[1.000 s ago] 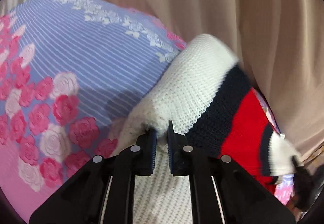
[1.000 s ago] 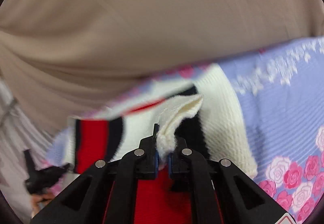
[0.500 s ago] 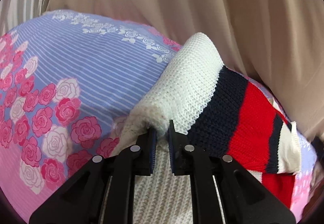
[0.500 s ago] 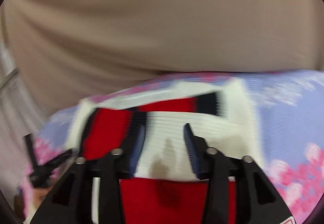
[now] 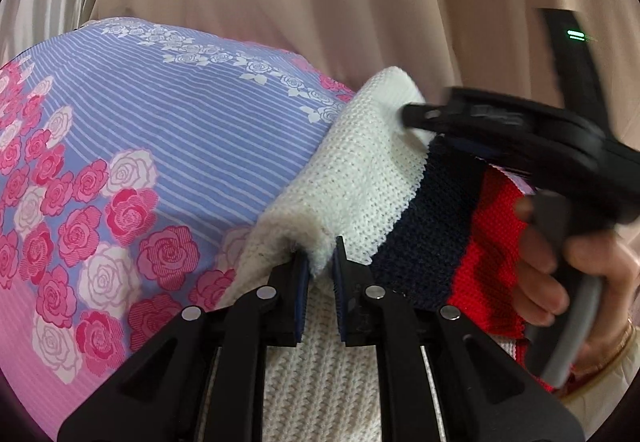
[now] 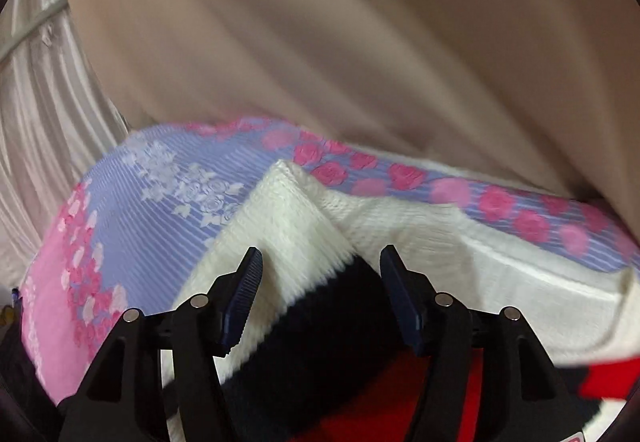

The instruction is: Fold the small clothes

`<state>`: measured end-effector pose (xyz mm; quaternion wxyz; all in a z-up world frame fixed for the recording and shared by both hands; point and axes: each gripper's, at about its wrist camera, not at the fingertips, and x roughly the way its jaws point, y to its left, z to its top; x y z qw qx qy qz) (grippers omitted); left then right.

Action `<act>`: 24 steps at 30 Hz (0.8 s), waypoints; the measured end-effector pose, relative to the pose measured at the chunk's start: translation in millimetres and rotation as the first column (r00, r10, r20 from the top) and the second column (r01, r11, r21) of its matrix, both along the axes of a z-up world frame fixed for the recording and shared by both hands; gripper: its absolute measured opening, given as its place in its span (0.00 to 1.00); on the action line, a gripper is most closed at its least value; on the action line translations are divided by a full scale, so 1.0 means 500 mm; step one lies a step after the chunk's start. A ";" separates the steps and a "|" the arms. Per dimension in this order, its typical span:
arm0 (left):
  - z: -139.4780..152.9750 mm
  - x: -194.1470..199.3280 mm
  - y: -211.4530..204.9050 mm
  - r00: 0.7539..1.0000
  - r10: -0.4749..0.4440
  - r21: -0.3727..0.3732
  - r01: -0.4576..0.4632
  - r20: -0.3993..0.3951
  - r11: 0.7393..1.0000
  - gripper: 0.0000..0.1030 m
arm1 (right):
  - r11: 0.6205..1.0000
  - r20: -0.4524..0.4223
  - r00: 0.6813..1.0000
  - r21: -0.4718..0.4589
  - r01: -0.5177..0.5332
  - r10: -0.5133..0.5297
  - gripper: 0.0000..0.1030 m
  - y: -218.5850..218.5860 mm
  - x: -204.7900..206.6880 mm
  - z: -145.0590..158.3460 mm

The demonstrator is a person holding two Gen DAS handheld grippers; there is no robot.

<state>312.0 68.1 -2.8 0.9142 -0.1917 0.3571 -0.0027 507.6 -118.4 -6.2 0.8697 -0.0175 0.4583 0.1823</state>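
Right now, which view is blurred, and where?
Left wrist view: knit sweater and left claw sharp; only the right claw smears. Right wrist view: motion blur across bedsheet and sweater, claw itself crisp; both bend at fisheye edges.

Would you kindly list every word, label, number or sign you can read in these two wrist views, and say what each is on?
No text can be read in either view.
Right hand-held gripper: raised marking on its black body, too blurred to read; a green light strip above shows no characters.
Bottom right corner of the right wrist view: a red-edged sticker, cut off, unreadable.
Knit sweater and floral sheet: pattern only, no lettering.
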 end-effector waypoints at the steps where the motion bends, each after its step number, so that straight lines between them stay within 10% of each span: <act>1: 0.000 0.000 0.000 1.000 0.000 0.001 0.000 0.000 1.000 0.11 | 1.000 -0.016 1.000 -0.003 -0.004 0.004 0.09 0.004 0.006 -0.005; 8: -0.002 -0.001 -0.006 1.000 -0.001 0.014 0.001 0.000 1.000 0.11 | 0.995 0.112 0.992 0.080 0.053 -0.061 0.06 -0.014 0.019 0.069; 14: -0.001 -0.001 -0.011 1.000 0.000 0.020 0.000 -0.002 1.000 0.11 | 0.987 0.039 0.996 -0.137 0.087 -0.083 0.06 0.040 0.062 -0.054; 18: -0.002 -0.001 -0.011 1.000 0.001 0.007 -0.001 0.000 1.000 0.11 | 0.993 0.094 0.989 0.030 0.114 -0.116 0.08 -0.017 0.001 0.038; 22: -0.003 -0.001 -0.007 1.000 0.001 -0.002 -0.001 0.001 1.000 0.11 | 0.984 0.221 0.959 0.071 0.166 -0.178 0.46 -0.162 -0.153 0.120; 24: -0.003 -0.001 -0.007 1.000 0.001 -0.001 -0.001 0.001 1.000 0.11 | 0.966 0.242 0.936 0.040 0.254 -0.256 0.50 -0.270 -0.236 0.118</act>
